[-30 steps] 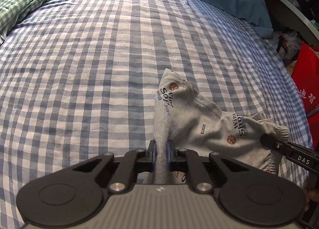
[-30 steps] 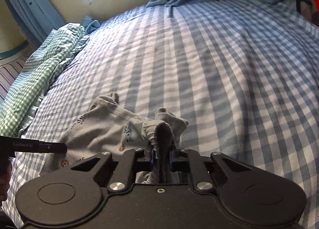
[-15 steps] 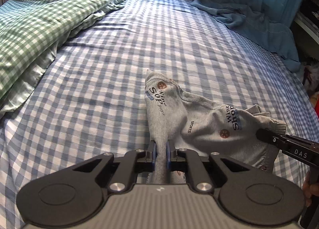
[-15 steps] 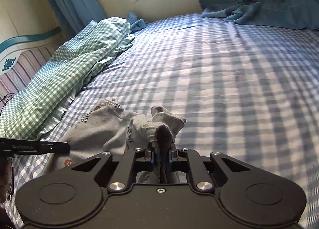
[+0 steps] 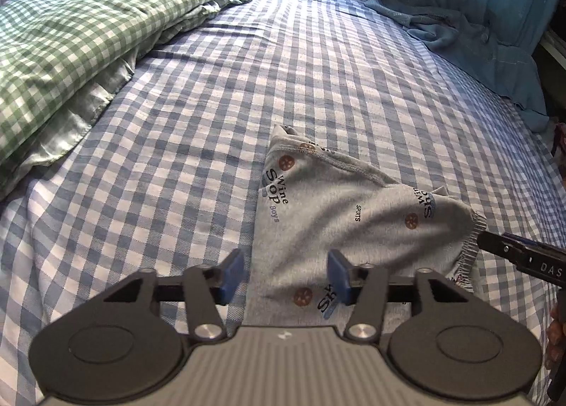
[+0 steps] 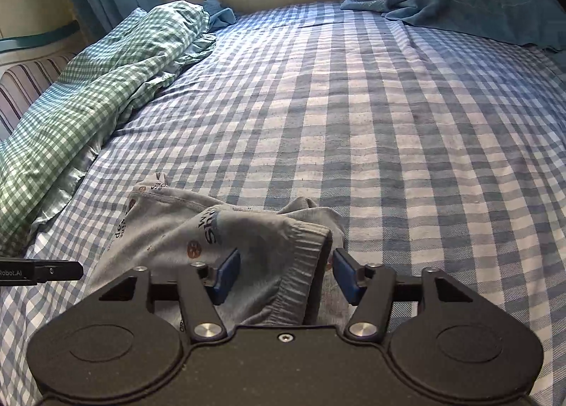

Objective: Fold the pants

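On the blue checked bed sheet (image 5: pixel 184 144), near its front edge, the grey printed pants (image 5: pixel 339 215) are lying in a rumpled, roughly folded heap, well apart from the green checked quilt (image 5: pixel 70 27) bunched along the left side and the blue cloth (image 5: pixel 470 34) piled at the far right. Both grippers are pointing downward over the heap. The left gripper (image 5: pixel 284 273) is opening its jaws; grey fabric is passing between the blue pads (image 5: pixel 231 273) without being pinched, apparently so that the leg end can settle flat on the sheet. The right gripper (image 6: pixel 283 275) is likewise opening its jaws around the gathered elastic waistband (image 6: pixel 300 271), which is standing up loosely between the pads, touching neither firmly. The release on both sides at once appears meant to lay the garment down in one piece, keeping its two ends in line. The waistband is bulging rather than lying flat, so the fold is looking incomplete, and smoothing or a further fold seems likely to be needed.
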